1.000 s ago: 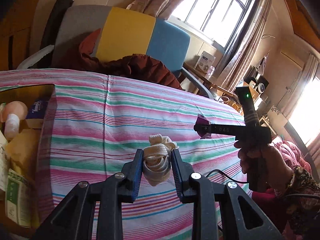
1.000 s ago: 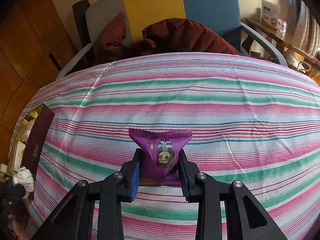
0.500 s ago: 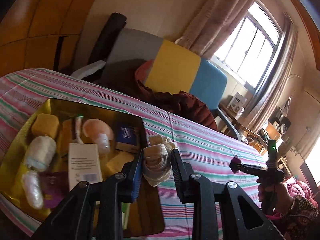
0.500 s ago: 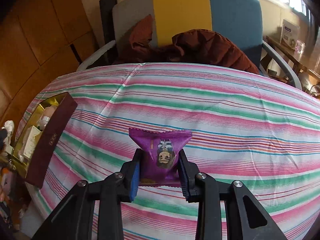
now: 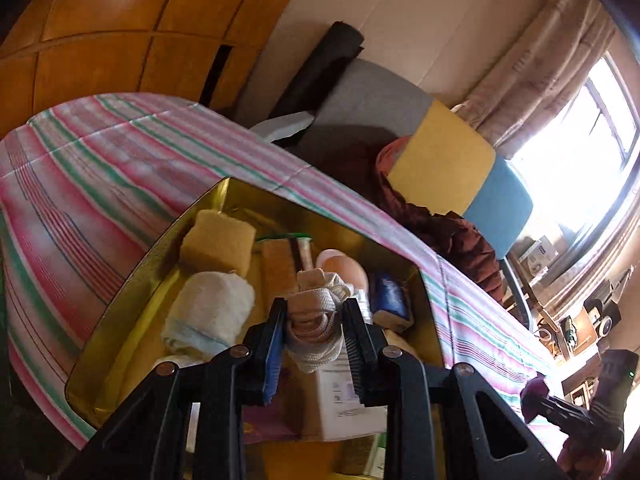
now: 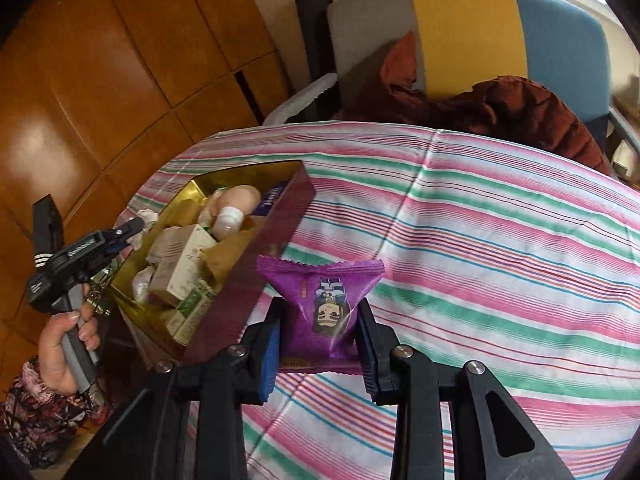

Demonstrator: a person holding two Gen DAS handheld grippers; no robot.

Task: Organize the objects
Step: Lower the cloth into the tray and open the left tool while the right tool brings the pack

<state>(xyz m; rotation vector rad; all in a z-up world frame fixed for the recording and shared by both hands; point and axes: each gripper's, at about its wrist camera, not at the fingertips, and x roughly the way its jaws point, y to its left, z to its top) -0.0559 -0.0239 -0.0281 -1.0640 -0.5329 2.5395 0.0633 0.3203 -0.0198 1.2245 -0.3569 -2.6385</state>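
Observation:
My left gripper (image 5: 314, 328) is shut on a coiled white rope bundle (image 5: 316, 320) and holds it over the open gold-lined box (image 5: 132, 280), which is full of items. My right gripper (image 6: 320, 344) is shut on a purple snack packet (image 6: 324, 304) and holds it above the striped tablecloth (image 6: 500, 240), just right of the box (image 6: 280, 216). The left gripper also shows in the right wrist view (image 6: 132, 226), at the box's left side. The right gripper shows at the lower right of the left wrist view (image 5: 532, 398).
The box holds a yellow sponge (image 5: 218, 240), a rolled white cloth (image 5: 212, 312), a blue packet (image 5: 390, 296), a white carton (image 6: 180, 256) and a pink round bottle (image 6: 236, 200). A multicoloured chair (image 6: 460, 32) with a brown jacket (image 6: 520, 108) stands behind the table. Wooden panels (image 6: 80, 80) are on the left.
My left gripper has swung left with the rope, from over the tablecloth to above the box. My right gripper has carried the purple packet left, close to the box's side.

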